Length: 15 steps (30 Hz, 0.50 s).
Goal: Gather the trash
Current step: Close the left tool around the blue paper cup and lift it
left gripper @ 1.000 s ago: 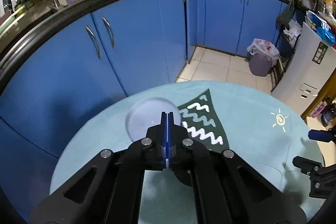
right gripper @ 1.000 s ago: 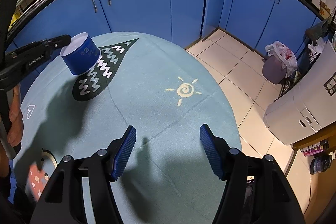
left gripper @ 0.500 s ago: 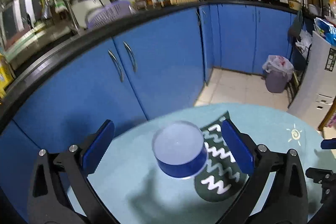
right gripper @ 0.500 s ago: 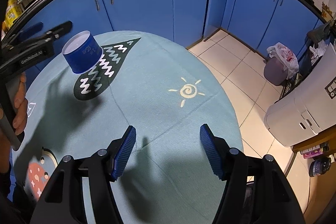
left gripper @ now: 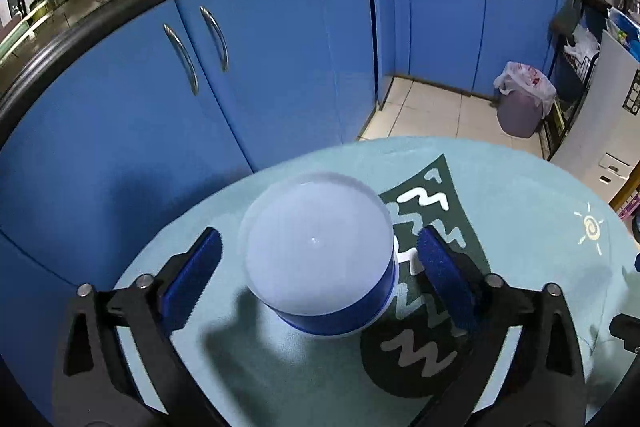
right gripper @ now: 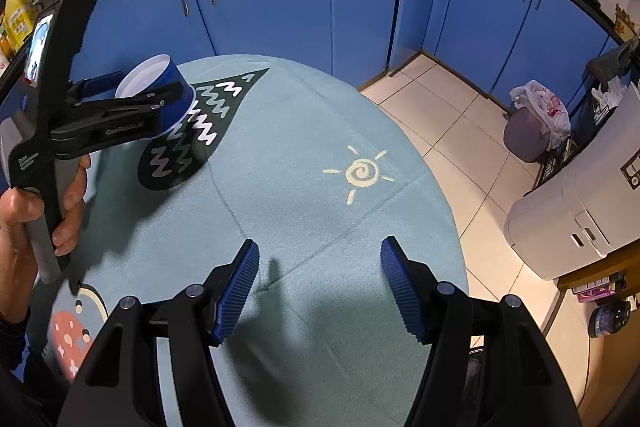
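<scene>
Straddling the upturned blue paper cup (left gripper: 320,259) on the teal table (left gripper: 520,211), our left gripper (left gripper: 320,283) has its fingers spread wide, a gap showing each side. We judge the cup light, thin-walled, easily crushed, so pinch it gently across the blue wall, low near the rim; contact looks absent, though the fisheye distorts. Right gripper (right gripper: 320,287) hovers wide, holding nothing.

Even, fairly dim indoor light from overhead — the grippers throw soft dark shadows onto the teal tablecloth (right gripper: 304,131). Strong fisheye bending curves the blue cabinets (left gripper: 280,67) and blackens the corners. The nearby cup's white base (left gripper: 316,243) looks hazy — slightly out of focus.
</scene>
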Available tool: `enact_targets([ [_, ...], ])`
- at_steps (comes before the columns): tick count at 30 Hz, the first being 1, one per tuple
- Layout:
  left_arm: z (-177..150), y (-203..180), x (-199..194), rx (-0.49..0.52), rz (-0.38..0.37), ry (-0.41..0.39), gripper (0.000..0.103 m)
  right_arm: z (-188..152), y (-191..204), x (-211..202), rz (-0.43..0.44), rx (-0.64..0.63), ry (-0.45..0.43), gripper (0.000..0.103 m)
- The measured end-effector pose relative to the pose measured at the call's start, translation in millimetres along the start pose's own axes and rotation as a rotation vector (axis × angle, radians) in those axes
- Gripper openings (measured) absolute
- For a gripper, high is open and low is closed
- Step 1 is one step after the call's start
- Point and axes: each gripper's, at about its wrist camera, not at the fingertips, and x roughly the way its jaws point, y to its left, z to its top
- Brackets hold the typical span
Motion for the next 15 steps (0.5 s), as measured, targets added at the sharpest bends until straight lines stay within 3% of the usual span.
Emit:
enact_targets([
  [3, -2, -1, 5, 0.0, -0.007, 0.022, 0.077, -1, -1, 1, -0.001, -0.001, 0.003, 0.062],
  [15, -8, -7, -19, 0.007, -0.019, -0.001, 0.077, -3, -3, -9, -0.015, 0.001, -0.015, 0.062],
])
